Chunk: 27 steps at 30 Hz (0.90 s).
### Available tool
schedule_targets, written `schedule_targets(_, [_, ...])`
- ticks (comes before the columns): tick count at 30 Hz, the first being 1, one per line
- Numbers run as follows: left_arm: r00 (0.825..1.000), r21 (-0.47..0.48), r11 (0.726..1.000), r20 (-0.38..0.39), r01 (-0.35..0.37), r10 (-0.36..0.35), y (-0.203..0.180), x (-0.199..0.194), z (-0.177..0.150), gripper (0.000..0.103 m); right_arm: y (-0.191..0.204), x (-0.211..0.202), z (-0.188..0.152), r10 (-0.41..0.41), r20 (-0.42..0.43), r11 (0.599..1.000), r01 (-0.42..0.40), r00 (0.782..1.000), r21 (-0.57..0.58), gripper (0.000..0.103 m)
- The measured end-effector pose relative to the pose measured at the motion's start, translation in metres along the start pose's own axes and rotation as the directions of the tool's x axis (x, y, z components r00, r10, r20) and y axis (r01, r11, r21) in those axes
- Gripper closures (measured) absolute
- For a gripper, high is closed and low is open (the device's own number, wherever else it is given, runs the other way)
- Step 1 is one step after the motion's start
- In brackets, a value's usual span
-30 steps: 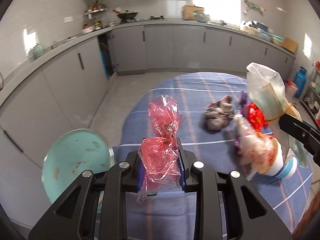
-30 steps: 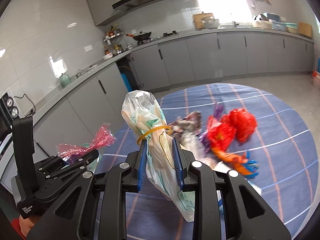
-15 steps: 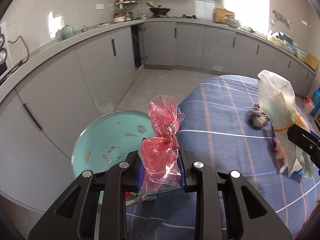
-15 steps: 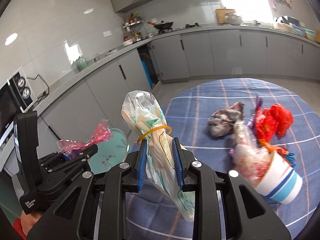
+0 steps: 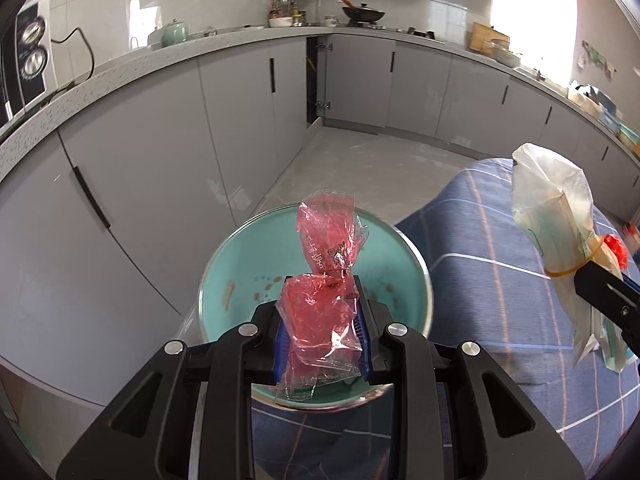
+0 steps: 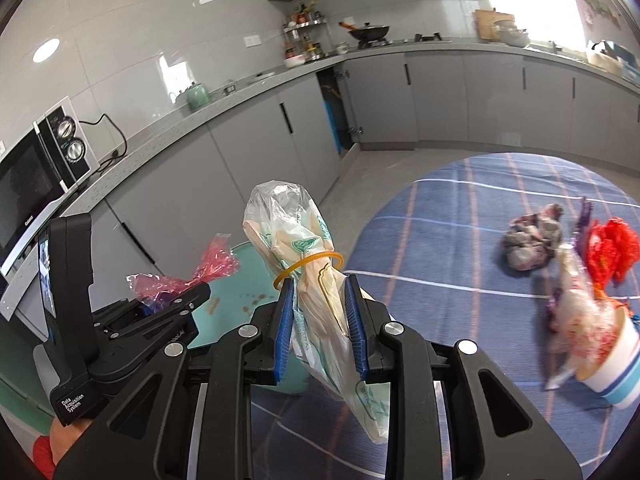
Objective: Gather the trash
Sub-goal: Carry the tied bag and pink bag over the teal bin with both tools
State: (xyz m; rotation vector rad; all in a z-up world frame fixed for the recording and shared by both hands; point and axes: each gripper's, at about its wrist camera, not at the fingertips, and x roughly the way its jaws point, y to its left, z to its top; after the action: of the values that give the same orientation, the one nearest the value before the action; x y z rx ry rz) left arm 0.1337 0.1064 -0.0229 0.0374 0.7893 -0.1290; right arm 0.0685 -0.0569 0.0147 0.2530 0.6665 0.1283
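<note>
Below, teal bin, stained inside, under clamped red wrapper.

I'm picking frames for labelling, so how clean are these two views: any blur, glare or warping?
Left wrist view: red wrapper in the left gripper is sharp; the window blows out white; the counter bows from fisheye. Right wrist view: bagged trash in the right gripper is crisp, but the paper cup and litter at right are smeared.

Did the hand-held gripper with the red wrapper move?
Yes. The left hand-held gripper with the red wrapper swung off the table to above the teal bin.
</note>
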Motion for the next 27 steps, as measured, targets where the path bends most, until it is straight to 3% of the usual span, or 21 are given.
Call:
schedule_targets(12, [0.998, -0.105, 0.994, -0.057, -0.025, 0.019, 0.053, 0.028, -0.006, 0.076, 0.034, 0.056, 0.0, 0.041, -0.086, 0.999, -0.041, 0.995, 0.002, 0.076])
schedule_targets(19, [0.995, -0.113, 0.994, -0.098, -0.001, -0.01, 0.057, 0.048, -0.009, 0.076, 0.035, 0.093, -0.001, 0.054, -0.15, 0.997, -0.046, 0.987, 0.054, 0.076])
schedule_targets(27, [0.993, -0.091, 0.996, -0.122, -0.004, -0.007, 0.05, 0.062, -0.009, 0.076, 0.036, 0.107, -0.001, 0.048, -0.161, 0.998, -0.041, 0.986, 0.049, 0.076])
